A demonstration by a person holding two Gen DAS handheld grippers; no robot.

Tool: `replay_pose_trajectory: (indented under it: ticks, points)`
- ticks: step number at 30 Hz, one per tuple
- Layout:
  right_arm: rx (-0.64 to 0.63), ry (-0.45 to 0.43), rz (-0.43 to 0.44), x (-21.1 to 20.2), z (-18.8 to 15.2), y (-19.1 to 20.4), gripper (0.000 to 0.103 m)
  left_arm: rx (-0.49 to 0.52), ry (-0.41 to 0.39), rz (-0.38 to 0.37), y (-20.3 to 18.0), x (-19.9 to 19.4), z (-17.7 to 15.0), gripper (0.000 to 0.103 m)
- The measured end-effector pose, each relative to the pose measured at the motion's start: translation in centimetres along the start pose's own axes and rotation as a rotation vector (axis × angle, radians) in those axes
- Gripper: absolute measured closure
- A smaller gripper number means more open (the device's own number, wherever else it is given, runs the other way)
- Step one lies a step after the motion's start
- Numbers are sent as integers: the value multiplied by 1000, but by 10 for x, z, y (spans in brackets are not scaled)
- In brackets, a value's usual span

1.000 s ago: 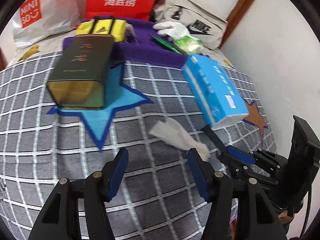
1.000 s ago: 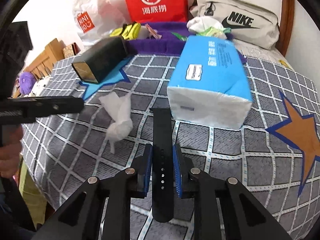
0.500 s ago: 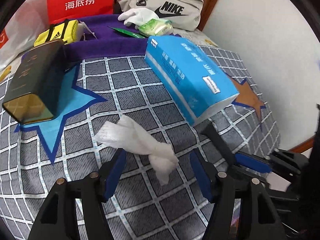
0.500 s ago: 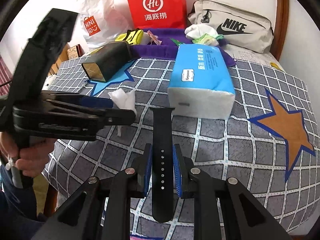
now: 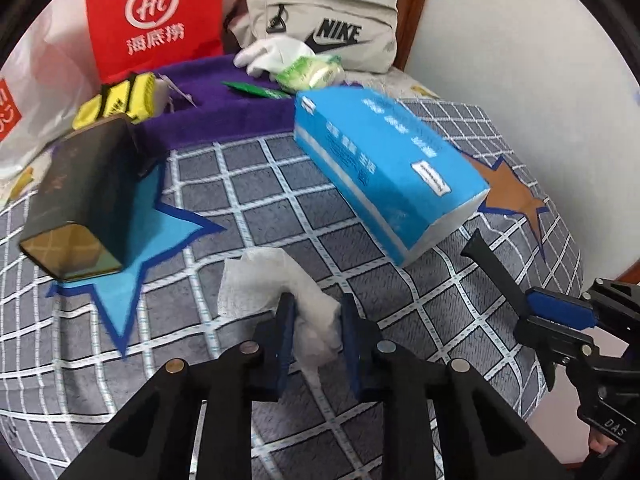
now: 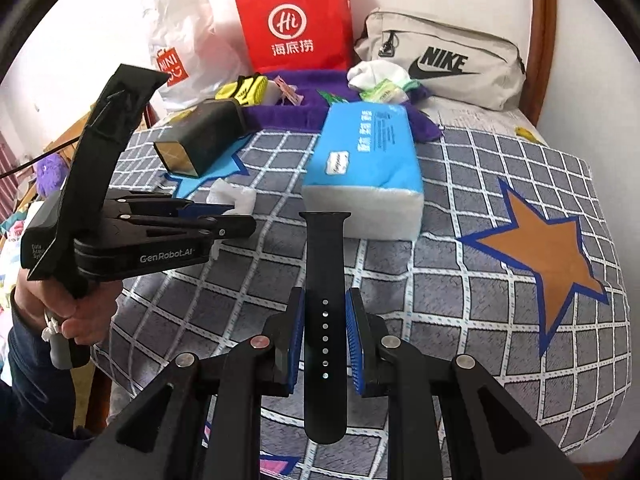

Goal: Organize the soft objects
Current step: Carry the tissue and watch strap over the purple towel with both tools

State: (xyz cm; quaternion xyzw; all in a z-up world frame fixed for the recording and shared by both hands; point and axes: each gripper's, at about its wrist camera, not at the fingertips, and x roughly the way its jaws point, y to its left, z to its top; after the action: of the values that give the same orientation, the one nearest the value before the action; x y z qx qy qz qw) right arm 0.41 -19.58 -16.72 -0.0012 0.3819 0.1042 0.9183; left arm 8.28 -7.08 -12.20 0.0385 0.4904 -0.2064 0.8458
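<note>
Left wrist view: the left tool (image 5: 316, 334) is seen at 6 o'clock, its jaws closing, with a crumpled white tissue (image 5: 280, 292) between them. The blue pads are pressed against the lower part of the tissue, while its upper part fans out toward 11 o'clock over the checked bed cover (image 5: 256, 184). A blue tissue pack (image 5: 384, 164) is laid on the bed at 1 o'clock, well apart from the tissue. A dark box (image 5: 84, 196) is laid on its side at 9 o'clock, partly on a blue star patch (image 5: 148, 232). A purple towel (image 5: 224, 108) is spread at 12 o'clock, with a yellow pouch (image 5: 120, 98) on its left end and a white glove (image 5: 272, 54) on its right end. A red bag (image 5: 156, 20) and a beige bag (image 5: 324, 28) are stood behind the towel.

Right wrist view: the right tool (image 6: 325, 338) is seen at 6 o'clock, clamped on a black watch strap (image 6: 325, 280). The strap is held lengthwise between the pads, its far end pointing to 12 o'clock and lying close to the white end of the tissue pack. The left tool is seen at 9 o'clock, gripped by a hand (image 6: 68, 312), with the tissue at its tips. An orange star patch (image 6: 540, 248) is seen at 3 o'clock.
</note>
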Motion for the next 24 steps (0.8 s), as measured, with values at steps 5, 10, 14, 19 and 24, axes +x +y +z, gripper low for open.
replay_pose_trajectory:
  ticks: [5, 10, 14, 19, 24]
  points:
    - [-5, -12, 30, -1, 8, 8, 83, -34, -21, 10, 10, -16, 3, 81]
    - [-26, -31, 64, -5, 20, 20, 83, -74, -57, -11, 23, -37, 4, 81]
    - [-31, -48, 73, -4, 35, 23, 83, -86, -84, -1, 30, -52, 11, 82]
    - [-29, -68, 76, -1, 58, 22, 83, -103, -122, 19, 43, -67, 23, 82]
    - [-3, -75, 55, 7, 83, 12, 83, -136, -142, 16, 61, -74, 40, 81]
